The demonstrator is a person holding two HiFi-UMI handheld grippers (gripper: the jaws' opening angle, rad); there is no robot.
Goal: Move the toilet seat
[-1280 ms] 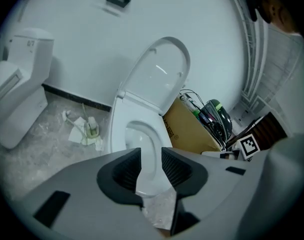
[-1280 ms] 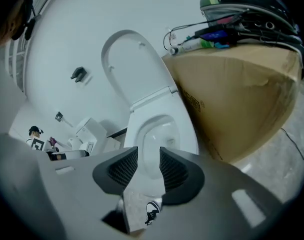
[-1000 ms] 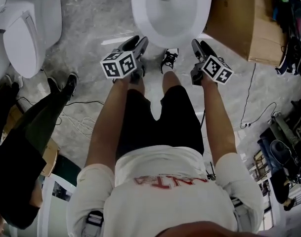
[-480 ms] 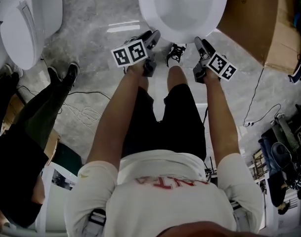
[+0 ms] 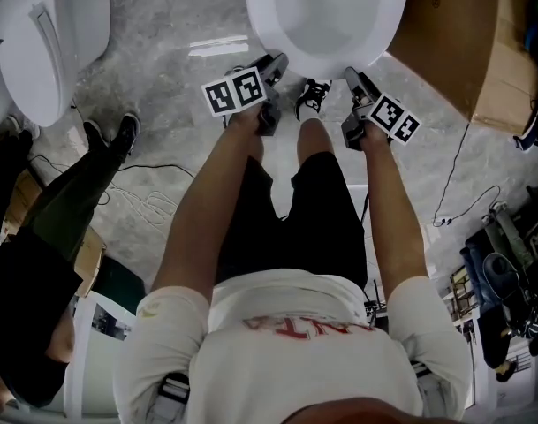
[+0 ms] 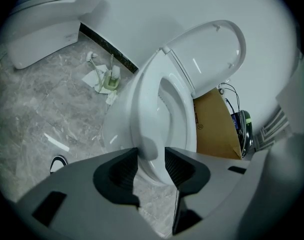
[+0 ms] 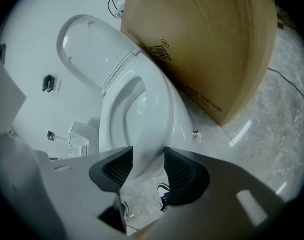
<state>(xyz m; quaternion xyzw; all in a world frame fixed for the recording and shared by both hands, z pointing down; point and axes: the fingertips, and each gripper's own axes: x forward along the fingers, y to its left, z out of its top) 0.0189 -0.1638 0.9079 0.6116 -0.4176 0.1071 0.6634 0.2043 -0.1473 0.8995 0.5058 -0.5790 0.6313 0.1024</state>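
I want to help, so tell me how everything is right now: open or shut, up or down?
White oval toilet lid: up, leaning back.
White ring-shaped toilet seat: down on the bowl.
Grey left gripper: open, seat's front between its jaws.
Grey right gripper: open, jaws have just been closing, seat's front between them.
Second white toilet's lid: shut.

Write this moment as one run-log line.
left gripper: open, toilet seat front between jaws | right gripper: jaws just closing, apart, seat between | lid: raised
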